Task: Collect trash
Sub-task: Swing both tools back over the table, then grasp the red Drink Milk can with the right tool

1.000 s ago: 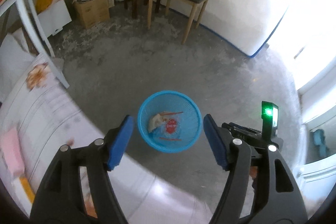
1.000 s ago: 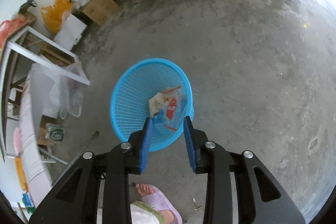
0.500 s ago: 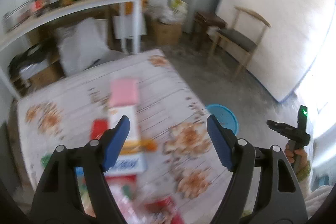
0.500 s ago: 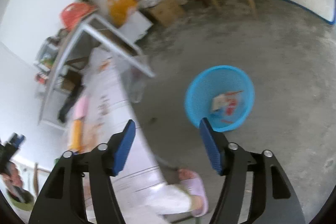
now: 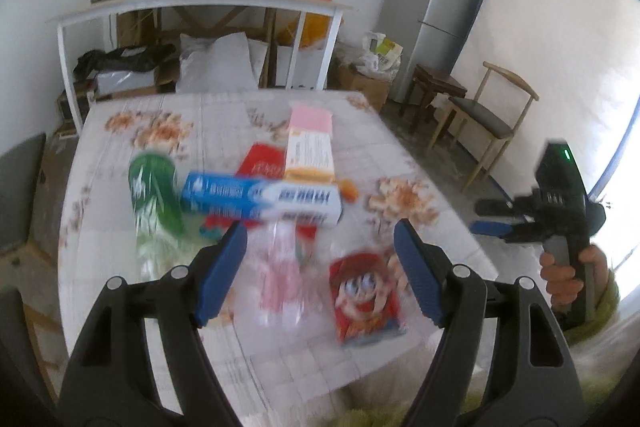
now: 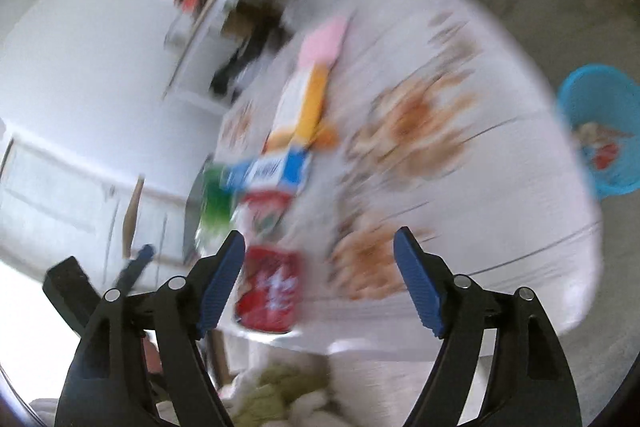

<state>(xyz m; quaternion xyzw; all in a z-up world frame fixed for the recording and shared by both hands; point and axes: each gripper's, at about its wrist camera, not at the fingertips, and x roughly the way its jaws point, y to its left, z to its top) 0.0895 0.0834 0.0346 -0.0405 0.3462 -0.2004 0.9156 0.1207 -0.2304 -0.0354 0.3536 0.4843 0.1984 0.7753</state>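
My left gripper (image 5: pixel 320 267) is open and empty above the near edge of a floral-cloth table (image 5: pixel 420 171). On the table lie a red cartoon packet (image 5: pixel 366 297), a clear pink-printed wrapper (image 5: pixel 280 279), a blue and white box (image 5: pixel 260 197), a green bottle (image 5: pixel 154 195) and a pink and white carton (image 5: pixel 310 143). My right gripper (image 6: pixel 320 277) is open and empty over the table's near end; its view is blurred. The red packet (image 6: pixel 268 293) lies by its left finger. The blue mesh bin (image 6: pixel 600 131) with trash stands on the floor at the right.
The right gripper (image 5: pixel 532 215) shows in the left wrist view at the table's right side. A white shelf table (image 5: pixel 200 1) with pots stands behind, with a grey fridge (image 5: pixel 436 7), a wooden chair (image 5: pixel 480 119) and a small stool (image 5: pixel 436 87) at the back right.
Both grippers swung from the blue bin on the floor up toward the table. The right gripper's fingers, close together over the bin a second ago, now stand wide apart.
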